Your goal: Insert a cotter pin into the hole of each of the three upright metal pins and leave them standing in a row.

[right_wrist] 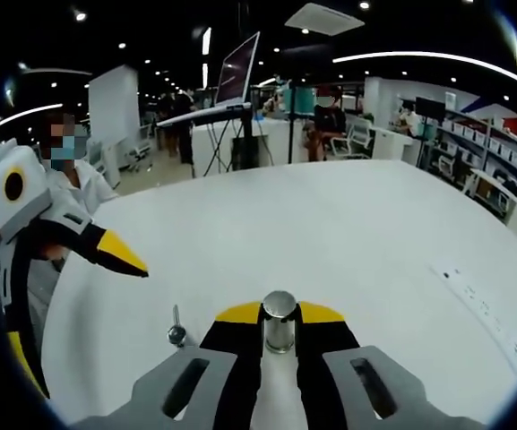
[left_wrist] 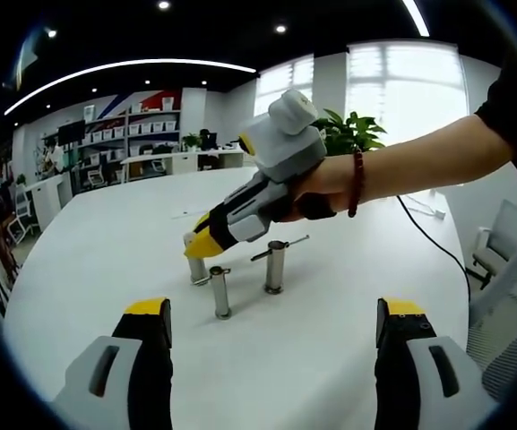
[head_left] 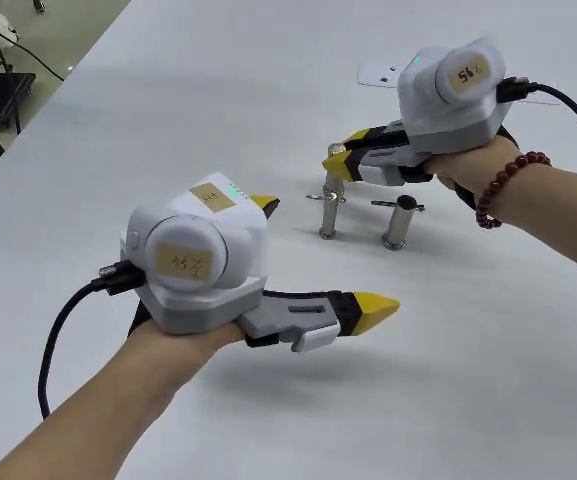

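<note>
White table [head_left: 168, 120] is carrying the three upright metal pins, which are standing near one another. I am squeezing my right hand-held gripper [right_wrist: 279, 313] around the top of the gripped pin [right_wrist: 279, 330], and its round head is poking up between the yellow-and-black jaws in the right gripper view. In the head view the two free pins are standing just on my side of that hand-held gripper: the nearer pin [head_left: 327, 222] and, beside it, the right-hand pin [head_left: 397, 228]. A first cotter pin [head_left: 325, 197] is crossing the nearer pin close to its top, and a second cotter pin [head_left: 398, 205] is crossing the right-hand pin the same way. Whether the gripped pin is carrying one I cannot tell. I am holding my left hand-held gripper [left_wrist: 276, 309] above the table on the near side of the pins, apart from them, pointing towards them, its yellow-tipped jaws spread wide and gripping nothing.
</note>
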Demonstrator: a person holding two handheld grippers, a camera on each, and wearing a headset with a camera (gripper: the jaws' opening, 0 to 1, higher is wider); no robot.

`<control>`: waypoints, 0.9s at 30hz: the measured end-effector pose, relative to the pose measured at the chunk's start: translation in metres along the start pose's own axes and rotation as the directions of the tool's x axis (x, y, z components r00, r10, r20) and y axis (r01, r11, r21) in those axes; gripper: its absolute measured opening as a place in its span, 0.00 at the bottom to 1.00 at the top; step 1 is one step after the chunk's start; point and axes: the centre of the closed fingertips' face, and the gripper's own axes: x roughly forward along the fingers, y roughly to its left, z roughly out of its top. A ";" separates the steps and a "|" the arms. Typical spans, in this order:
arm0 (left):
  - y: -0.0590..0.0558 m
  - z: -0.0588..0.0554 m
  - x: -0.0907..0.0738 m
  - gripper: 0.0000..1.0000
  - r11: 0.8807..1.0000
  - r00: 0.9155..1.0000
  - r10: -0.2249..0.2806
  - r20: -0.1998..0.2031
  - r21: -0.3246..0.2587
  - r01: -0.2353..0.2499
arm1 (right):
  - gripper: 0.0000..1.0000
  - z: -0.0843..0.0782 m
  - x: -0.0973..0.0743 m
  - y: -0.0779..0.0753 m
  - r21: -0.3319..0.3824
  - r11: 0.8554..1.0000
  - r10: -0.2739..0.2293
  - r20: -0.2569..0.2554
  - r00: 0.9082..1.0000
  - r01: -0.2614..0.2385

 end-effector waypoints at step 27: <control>-0.005 0.006 0.002 0.97 0.999 1.000 -0.022 0.012 0.032 0.021 | 0.08 -0.043 -0.076 -0.025 0.048 0.996 -0.071 -0.044 0.997 0.073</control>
